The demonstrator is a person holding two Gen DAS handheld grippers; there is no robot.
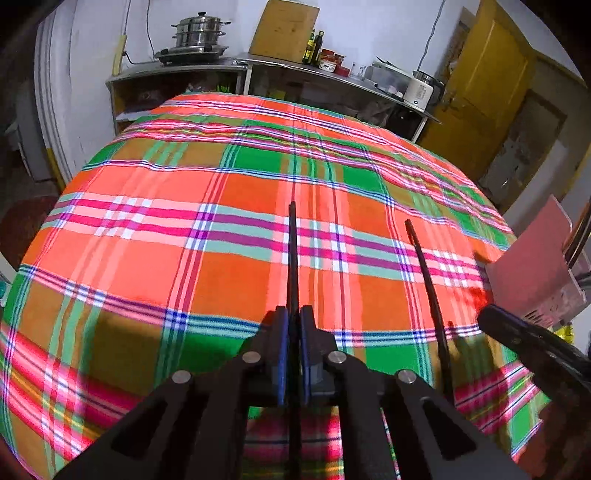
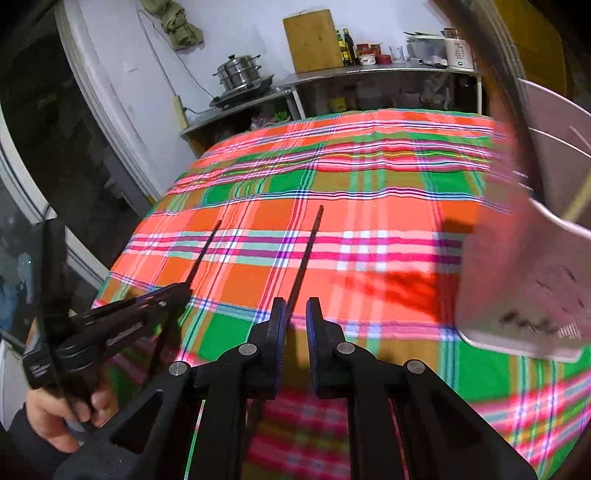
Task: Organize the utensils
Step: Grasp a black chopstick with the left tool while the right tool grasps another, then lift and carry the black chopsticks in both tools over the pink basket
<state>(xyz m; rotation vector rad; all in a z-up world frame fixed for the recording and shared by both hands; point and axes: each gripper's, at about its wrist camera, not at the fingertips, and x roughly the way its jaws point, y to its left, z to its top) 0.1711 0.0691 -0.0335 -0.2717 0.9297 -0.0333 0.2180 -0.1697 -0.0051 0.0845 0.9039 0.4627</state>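
My left gripper (image 1: 294,314) is shut on a thin black chopstick (image 1: 293,251) that points forward over the plaid cloth. In the right wrist view the left gripper (image 2: 183,290) shows at the left, with that chopstick (image 2: 207,247) sticking out ahead of it. My right gripper (image 2: 297,306) holds a second black chopstick (image 2: 308,251), which lies against the left pad. In the left wrist view the right gripper (image 1: 487,319) and its chopstick (image 1: 424,273) appear on the right. A pink utensil holder (image 2: 524,280), blurred, stands close on the right, with handles rising from it.
A bright plaid cloth (image 1: 184,258) covers the table. Behind it runs a steel counter (image 1: 236,61) with a steamer pot (image 1: 199,31), a wooden board (image 1: 284,29) and bottles. A yellow door (image 1: 487,81) is at the back right. A person's hand (image 2: 55,413) grips the left tool.
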